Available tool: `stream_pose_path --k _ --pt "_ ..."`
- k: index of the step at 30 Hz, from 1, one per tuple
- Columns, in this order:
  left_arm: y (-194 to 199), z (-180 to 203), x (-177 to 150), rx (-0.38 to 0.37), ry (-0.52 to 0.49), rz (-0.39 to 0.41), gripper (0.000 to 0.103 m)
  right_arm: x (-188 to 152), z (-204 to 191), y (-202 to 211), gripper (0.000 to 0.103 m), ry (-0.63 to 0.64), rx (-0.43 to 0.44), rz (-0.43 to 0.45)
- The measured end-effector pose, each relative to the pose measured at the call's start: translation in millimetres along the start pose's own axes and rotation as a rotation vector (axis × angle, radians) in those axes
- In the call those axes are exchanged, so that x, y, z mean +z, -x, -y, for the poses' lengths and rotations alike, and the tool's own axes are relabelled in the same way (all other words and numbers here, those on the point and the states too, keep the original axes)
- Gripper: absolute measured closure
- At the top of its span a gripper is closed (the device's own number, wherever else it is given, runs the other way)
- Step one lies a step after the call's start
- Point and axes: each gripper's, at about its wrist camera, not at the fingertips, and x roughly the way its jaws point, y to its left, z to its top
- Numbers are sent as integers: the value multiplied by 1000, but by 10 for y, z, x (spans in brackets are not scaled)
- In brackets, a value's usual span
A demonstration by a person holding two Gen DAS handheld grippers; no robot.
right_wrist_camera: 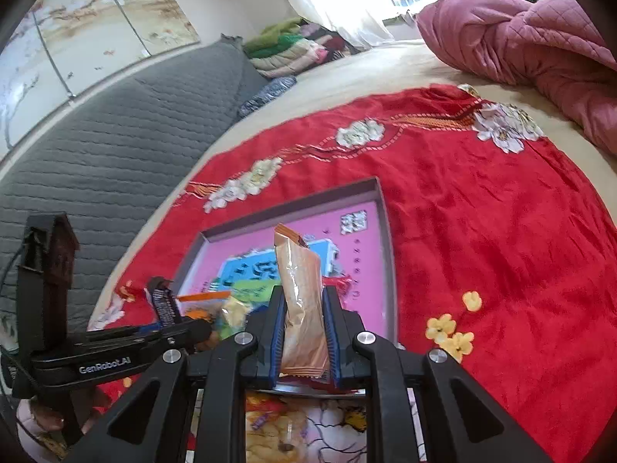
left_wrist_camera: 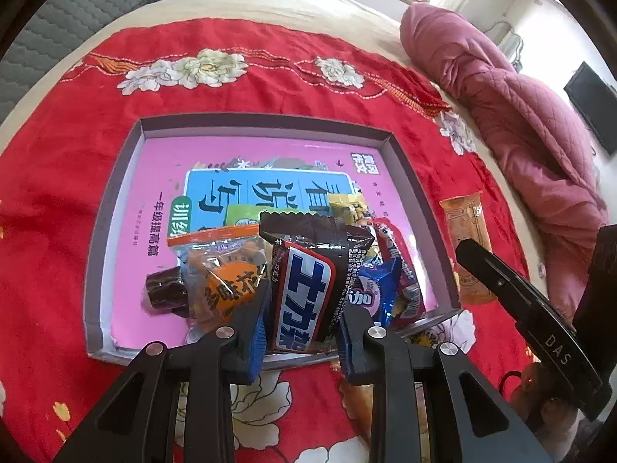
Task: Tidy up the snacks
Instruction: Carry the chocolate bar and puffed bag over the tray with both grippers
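On the red flowered bedspread (left_wrist_camera: 69,177) sits a shallow grey box (left_wrist_camera: 115,208) with a pink book as its floor. Toward the box's near edge lies a heap of snacks (left_wrist_camera: 231,266). The left gripper (left_wrist_camera: 304,324) is clamped on a dark chocolate bar (left_wrist_camera: 308,281), held over that near edge. To its right, the right gripper (right_wrist_camera: 304,328) pinches an orange wrapped snack (right_wrist_camera: 300,289) upright, near the box's near right corner. This looks like the placing step: each hand should probably carry its packet inside the walls, then let go over bare pink floor.
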Motion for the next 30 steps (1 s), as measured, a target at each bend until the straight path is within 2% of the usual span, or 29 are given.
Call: stream_pose_path --k 12,19,30 --pt "-118 23 0 13 -9 -21 72 -5 50 -139 84 -6 -44 -17" --pt "-226 38 -17 15 -11 -39 72 -53 105 -236 84 -13 -90 -57" --pt "-274 21 -49 22 -7 -46 72 -103 146 -282 83 -35 -91 -78"
